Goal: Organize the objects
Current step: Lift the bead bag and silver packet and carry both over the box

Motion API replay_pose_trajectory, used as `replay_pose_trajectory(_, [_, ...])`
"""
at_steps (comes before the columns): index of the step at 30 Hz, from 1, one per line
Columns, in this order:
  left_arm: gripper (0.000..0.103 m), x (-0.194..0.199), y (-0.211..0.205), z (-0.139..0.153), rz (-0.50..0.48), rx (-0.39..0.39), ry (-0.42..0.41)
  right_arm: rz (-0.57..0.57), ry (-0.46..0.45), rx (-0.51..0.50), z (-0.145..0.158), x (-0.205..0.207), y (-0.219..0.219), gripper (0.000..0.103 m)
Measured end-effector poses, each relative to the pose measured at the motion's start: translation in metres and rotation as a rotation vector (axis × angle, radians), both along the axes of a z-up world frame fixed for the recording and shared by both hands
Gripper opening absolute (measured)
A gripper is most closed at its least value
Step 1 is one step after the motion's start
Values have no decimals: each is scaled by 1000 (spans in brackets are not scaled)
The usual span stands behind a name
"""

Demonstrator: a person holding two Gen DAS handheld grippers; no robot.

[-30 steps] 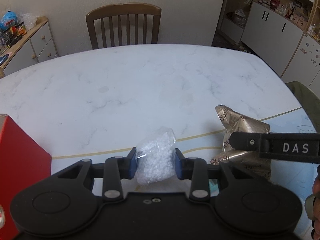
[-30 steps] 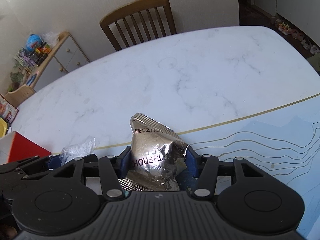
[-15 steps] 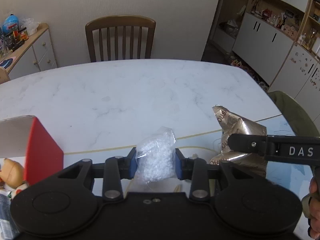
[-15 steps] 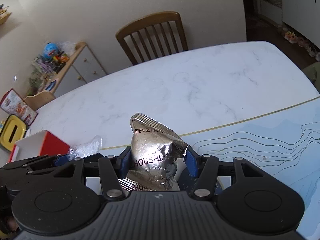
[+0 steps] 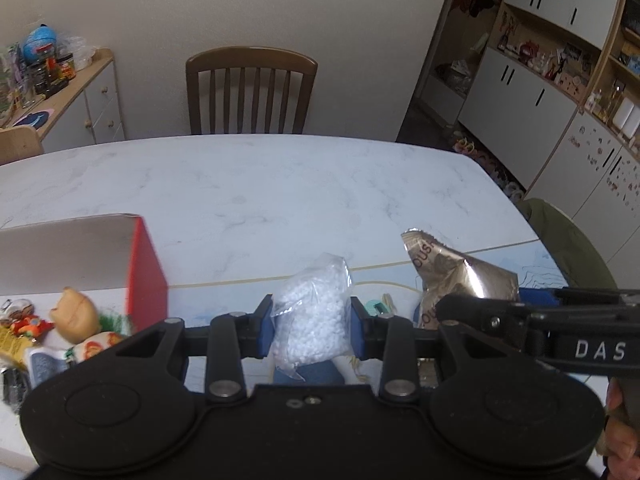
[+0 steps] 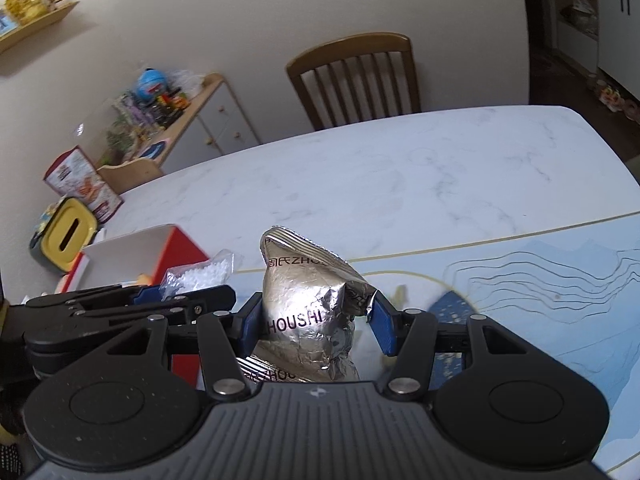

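Crinkled shiny foil pouch; clear plastic bag of white granules; glossy marble-look table; wooden chair.

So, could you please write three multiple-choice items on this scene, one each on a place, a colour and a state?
1. Where is the red box relative to the left gripper?
A. to its left
B. to its right
C. on the chair

2. What colour are the pellets in the clear bag?
A. green
B. white
C. black

3. What is the right gripper doing?
A. open, holding nothing
B. shut on the foil packet
C. resting on the chair

Key: 1 A, the box sits left of the fingers; 2 B, the pellets look white; 3 B, both pads press the foil.
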State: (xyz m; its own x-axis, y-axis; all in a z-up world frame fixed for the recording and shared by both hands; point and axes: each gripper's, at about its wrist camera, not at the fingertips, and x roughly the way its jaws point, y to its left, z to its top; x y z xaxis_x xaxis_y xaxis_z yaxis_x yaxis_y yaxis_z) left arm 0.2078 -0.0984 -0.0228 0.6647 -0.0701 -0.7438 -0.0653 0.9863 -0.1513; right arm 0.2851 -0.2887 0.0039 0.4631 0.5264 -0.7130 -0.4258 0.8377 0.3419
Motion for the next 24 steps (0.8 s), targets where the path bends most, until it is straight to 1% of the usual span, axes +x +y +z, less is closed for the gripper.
replay_pose_trajectory(6, [34, -20, 28, 12, 28, -8, -26, 32, -18, 4, 11, -20, 23, 54])
replay_pose_trajectory(12, [34, -39, 65, 19, 67, -7, -36, 59, -30, 5, 18, -36, 54, 54])
replay_pose_trajectory(24, [34, -65, 148, 25, 153, 0, -46, 96, -35, -4, 19, -57, 121, 54])
